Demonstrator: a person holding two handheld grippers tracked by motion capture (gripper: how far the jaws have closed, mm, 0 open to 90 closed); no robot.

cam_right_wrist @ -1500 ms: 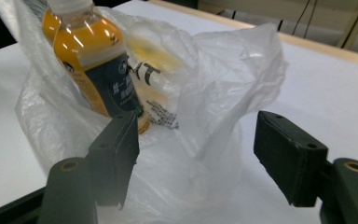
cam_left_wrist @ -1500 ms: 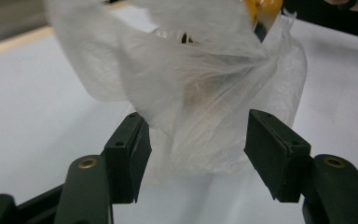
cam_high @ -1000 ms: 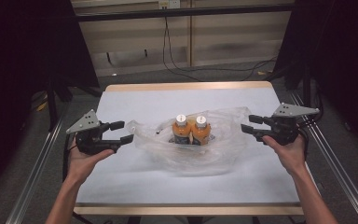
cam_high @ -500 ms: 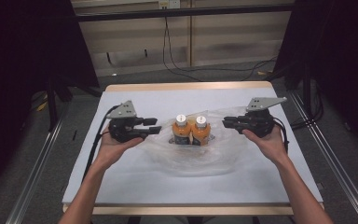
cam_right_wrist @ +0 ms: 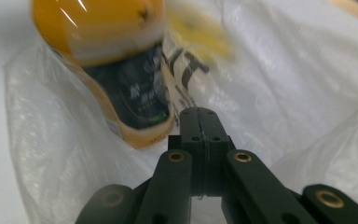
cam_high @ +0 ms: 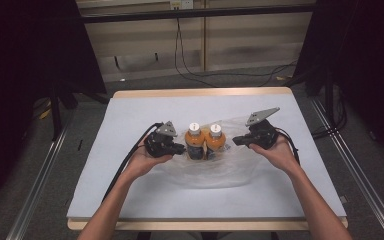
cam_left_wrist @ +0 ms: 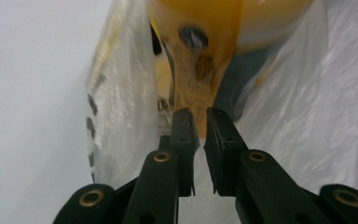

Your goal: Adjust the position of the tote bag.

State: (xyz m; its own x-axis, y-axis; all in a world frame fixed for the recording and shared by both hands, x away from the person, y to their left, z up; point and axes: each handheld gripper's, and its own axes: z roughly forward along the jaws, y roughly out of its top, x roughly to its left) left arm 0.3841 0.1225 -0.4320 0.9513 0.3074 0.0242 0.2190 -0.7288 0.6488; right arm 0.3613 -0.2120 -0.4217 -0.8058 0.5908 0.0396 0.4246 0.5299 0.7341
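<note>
Pinching the plastic bag (cam_high: 215, 167) beside the two orange bottles (cam_high: 205, 141), I am closing my left gripper (cam_high: 180, 148) while my right gripper (cam_high: 237, 141) is clamping the film.

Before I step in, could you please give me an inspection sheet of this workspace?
Surface: white-covered table, wooden edge.
Job's things: two orange drink bottles, white caps, upright on a clear plastic bag.
Clutter: nothing seen.
Grippers: left gripper jaws just closing, narrow gap, at the bag's film, grip unclear; right gripper jaws just closed together, over the film.
Cables: left gripper cable trails along the forearm; floor cables behind the table.
Surroundings: metal rails, dark curtains.
</note>
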